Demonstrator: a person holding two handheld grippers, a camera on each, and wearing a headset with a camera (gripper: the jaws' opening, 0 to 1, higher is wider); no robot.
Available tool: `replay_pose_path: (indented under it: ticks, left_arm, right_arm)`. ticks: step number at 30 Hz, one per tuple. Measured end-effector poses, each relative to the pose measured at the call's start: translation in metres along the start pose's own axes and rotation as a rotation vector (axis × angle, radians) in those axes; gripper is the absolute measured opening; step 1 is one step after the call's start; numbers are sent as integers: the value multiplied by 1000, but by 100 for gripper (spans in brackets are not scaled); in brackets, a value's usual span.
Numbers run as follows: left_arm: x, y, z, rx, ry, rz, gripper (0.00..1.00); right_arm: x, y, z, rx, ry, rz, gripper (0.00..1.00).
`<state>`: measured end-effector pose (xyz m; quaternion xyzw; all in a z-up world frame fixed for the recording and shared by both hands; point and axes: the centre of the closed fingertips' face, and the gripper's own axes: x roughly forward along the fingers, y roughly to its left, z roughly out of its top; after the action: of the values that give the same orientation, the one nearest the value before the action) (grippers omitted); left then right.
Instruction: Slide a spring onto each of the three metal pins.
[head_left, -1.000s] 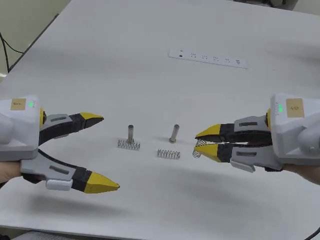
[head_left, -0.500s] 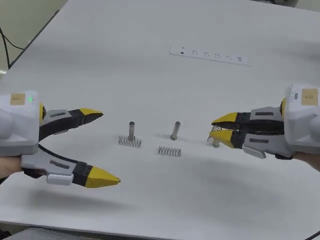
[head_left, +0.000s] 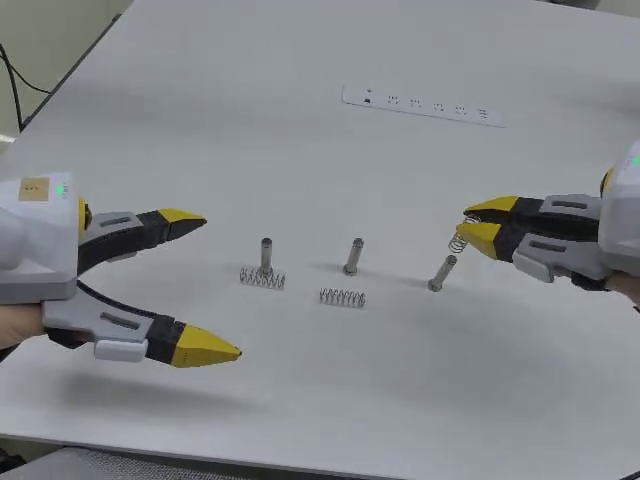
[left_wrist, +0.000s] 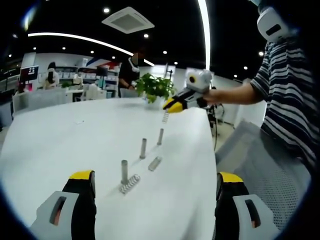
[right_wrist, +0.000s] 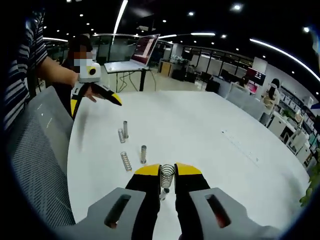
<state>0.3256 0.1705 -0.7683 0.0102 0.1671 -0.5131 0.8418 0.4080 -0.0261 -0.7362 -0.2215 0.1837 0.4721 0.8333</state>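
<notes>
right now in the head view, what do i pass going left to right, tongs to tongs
black-and-yellow left tongs → left grey metal pin → middle grey metal pin → leaning right grey metal pin → black-and-yellow right tongs, shut on a small coiled wire spring. two loose springs overlap the pins, so left out

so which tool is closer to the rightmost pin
Right. The right tool, shut on a spring, sits by the top of the rightmost pin; the left tool is open, far off past the other two pins.

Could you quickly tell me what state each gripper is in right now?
Left gripper: open, holding nothing.
Right gripper: shut on a small coiled metal spring.
</notes>
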Motion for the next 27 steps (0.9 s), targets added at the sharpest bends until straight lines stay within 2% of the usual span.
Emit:
replay_pose_path:
  ticks: [13, 27]
  left_arm:
    - [-2, 1, 0, -5, 2, 7, 98]
    - [-4, 3, 0, -8, 3, 19, 97]
  right_arm:
    - [4, -5, -13, 41, 22, -21, 7]
    - [8, -4, -15, 59, 20, -21, 7]
